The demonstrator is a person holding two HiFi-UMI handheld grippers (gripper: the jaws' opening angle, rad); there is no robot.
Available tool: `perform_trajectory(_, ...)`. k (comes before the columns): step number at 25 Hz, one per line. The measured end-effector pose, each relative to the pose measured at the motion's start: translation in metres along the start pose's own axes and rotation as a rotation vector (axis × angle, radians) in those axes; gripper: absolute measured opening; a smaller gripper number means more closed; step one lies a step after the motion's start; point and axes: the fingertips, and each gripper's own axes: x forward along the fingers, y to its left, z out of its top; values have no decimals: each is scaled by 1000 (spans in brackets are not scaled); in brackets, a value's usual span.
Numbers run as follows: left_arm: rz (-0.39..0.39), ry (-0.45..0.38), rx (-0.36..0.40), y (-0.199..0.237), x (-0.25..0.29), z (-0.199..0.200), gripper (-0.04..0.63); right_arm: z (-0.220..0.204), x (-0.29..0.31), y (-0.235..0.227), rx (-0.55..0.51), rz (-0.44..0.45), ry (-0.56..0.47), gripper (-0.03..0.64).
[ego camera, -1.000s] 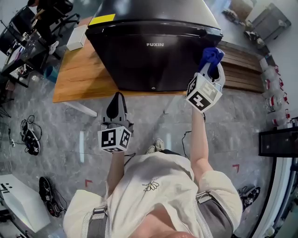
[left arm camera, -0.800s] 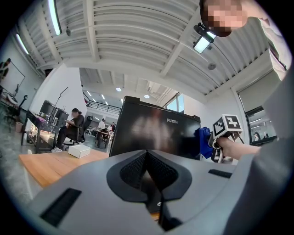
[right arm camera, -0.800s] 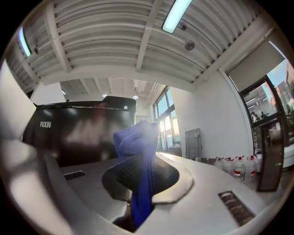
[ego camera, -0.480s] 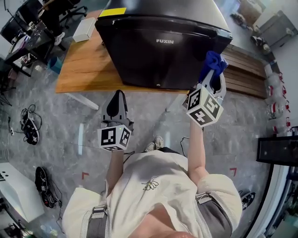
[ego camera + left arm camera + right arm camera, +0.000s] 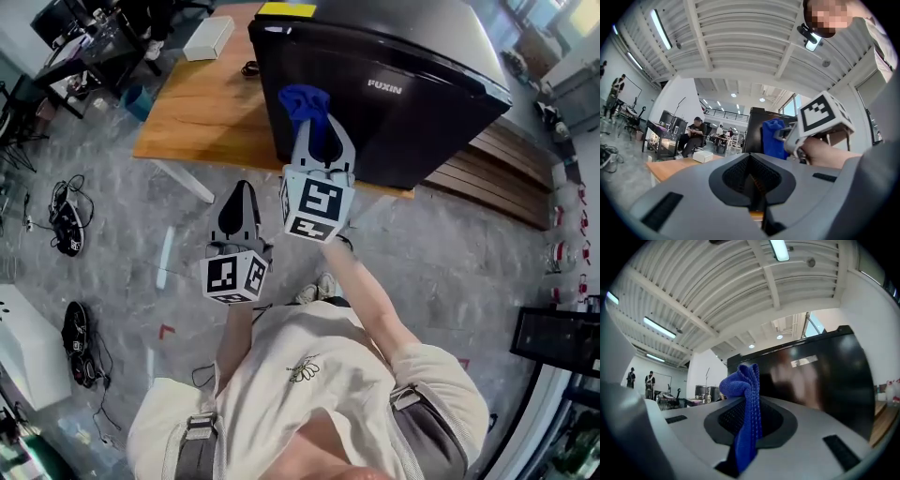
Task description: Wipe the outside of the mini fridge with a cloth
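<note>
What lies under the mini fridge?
The mini fridge stands on a wooden tabletop, which shows to its left. The part of the tabletop directly beneath is covered by the fridge itself.

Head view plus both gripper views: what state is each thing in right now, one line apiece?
mini fridge: door shut, upright on the wooden platform.
blue cloth: bunched, pinched between jaws, at the fridge's front; contact unclear.
right gripper: shut on the blue cloth.
left gripper: jaws together, empty, short of the fridge.
</note>
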Motion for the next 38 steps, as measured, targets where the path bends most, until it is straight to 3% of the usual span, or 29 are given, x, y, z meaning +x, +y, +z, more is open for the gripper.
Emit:
perform_trajectory(7, 116, -2, -15, 40, -25, 0, 5, -31, 57, 74, -158, 114, 61, 61)
perform_trajectory(18, 131, -2, -22, 50, -26, 1, 5, -40, 71, 75, -194, 88, 84, 61)
perform_trajectory(24, 91, 18, -17, 39, -14, -7, 5, -36, 47, 31, -204, 26, 67, 61)
perform_trajectory(38, -31, 47, -25, 1, 22, -22, 5, -17, -21, -109, -261, -246, 64, 61)
